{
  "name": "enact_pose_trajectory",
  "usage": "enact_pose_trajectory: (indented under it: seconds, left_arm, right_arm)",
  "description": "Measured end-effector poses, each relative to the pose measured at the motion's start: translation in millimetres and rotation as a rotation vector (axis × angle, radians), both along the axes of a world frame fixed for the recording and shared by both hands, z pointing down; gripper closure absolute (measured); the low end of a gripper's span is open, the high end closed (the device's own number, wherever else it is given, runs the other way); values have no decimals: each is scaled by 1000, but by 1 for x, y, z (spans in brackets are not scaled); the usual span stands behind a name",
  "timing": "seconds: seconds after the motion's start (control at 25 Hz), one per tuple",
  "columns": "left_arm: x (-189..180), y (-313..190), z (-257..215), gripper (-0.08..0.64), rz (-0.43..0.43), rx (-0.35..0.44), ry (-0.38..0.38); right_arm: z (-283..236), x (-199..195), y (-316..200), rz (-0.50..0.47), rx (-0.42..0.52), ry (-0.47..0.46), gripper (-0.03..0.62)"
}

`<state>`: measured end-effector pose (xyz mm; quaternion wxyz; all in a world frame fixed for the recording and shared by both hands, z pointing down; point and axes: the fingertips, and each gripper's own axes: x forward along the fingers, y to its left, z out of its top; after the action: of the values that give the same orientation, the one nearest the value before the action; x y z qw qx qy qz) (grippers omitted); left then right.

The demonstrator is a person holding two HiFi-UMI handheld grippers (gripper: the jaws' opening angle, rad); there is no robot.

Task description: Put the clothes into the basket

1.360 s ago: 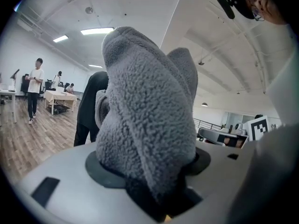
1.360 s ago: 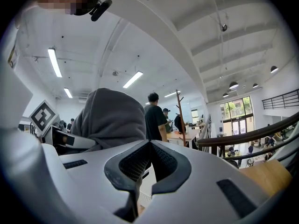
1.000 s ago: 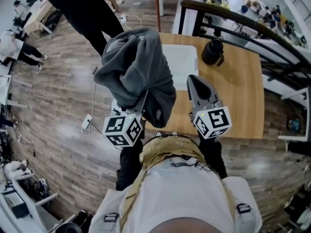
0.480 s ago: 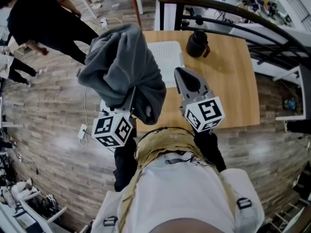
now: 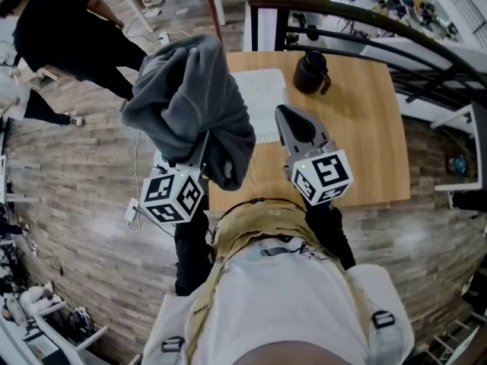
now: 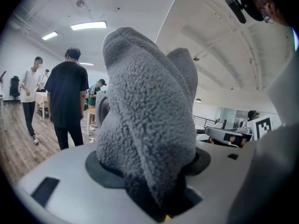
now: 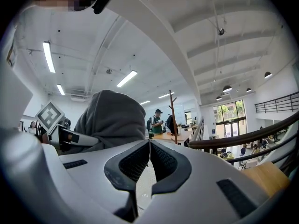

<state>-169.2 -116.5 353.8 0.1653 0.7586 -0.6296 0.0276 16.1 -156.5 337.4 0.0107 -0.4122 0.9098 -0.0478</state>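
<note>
While the left claw [image 6: 152, 183] clamps the bunched grey fleece garment [image 5: 190, 97] aloft at the head view's upper left-centre, the white basket [image 5: 262, 101] sits on the wooden surface [image 5: 358, 128] just right of it. The right claw [image 7: 149, 143] is pinched together, empty.

Lit brightly and evenly by ceiling strip lights [image 6: 88, 26]; soft shadows only. Bent by fisheye, dark at corners; slightly blurred on close grey fleece [image 6: 149, 125].
</note>
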Motion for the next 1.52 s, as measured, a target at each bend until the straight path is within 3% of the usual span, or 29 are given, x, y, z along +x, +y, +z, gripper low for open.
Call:
enact_pose_trajectory:
  seconds: [0.4, 0.88, 1.52]
  left_arm:
    - [-16, -33, 6, 267, 13, -37, -61]
    - [-24, -68, 29, 268, 86, -128, -101]
    - [-23, -110, 67, 268, 200, -244, -166]
  right_arm:
    - [13, 6, -15, 18, -44, -11, 571]
    - [42, -5, -41, 18, -125, 37, 571]
    - [111, -26, -90, 14, -322, 200, 571]
